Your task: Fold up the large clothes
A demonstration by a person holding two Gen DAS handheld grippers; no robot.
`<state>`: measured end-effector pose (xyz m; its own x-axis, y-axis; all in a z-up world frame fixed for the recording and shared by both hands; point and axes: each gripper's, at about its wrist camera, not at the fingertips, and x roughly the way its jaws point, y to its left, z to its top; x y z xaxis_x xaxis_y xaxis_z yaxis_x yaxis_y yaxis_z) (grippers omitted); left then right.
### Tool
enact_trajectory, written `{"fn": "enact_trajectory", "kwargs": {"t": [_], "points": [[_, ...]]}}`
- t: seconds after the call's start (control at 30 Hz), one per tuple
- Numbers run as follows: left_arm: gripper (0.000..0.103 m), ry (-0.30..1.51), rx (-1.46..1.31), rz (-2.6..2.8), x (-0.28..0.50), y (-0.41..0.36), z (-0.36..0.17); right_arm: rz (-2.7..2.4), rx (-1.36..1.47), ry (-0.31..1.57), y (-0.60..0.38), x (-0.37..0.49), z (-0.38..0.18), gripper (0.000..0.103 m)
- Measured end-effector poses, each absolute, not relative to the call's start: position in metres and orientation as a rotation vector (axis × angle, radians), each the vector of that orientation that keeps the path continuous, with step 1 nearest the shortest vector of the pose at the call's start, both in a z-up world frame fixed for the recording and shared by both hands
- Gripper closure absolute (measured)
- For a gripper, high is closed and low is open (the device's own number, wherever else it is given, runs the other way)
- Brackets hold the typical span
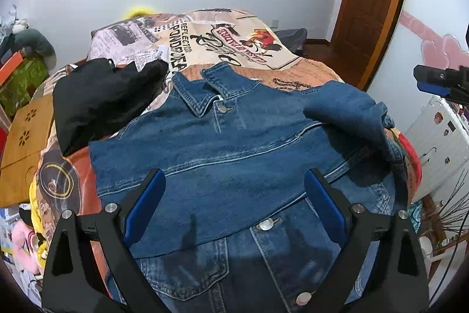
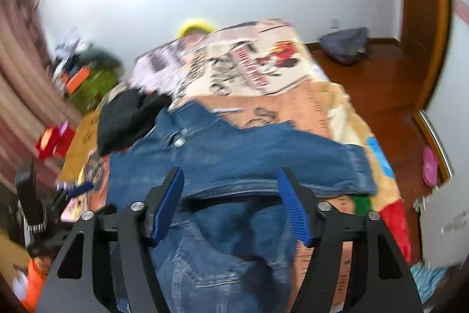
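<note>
Left gripper [image 1: 234,204] spread wide, right gripper [image 2: 231,204] spread too, neither grasping anything. Denim jacket [image 1: 234,143] flat on the printed bedspread [image 1: 234,37] beneath both (one sleeve folded across). Black garment [image 1: 102,99] beyond, left.

Garment: blue denim jacket [image 1: 234,143], front side up, metal buttons showing.
Pose: spread flat, collar at the far end, hem near.
Left sleeve: folded across the chest.
Right sleeve: folded inward, bunched and rumpled at the cuff.
Place: on a printed bedspread, just right of a black garment.
</note>
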<state>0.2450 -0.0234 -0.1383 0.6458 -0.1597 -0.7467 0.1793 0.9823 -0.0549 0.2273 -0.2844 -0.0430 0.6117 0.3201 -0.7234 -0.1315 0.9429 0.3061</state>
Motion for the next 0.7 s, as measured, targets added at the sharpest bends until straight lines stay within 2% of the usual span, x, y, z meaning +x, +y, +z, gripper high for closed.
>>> {"fn": "enact_trajectory", "kwargs": {"t": [0.27,0.7], "points": [[0.007,0.853,0.010,-0.196,0.255,-0.036,-0.139,0.161,0.519,0.990,-0.351,0.244,-0.098,0.038],[0.007,0.875,0.016,-0.206,0.270,-0.050,-0.148,0.174,0.795,1.088,-0.367,0.271,-0.172,0.037]]}}
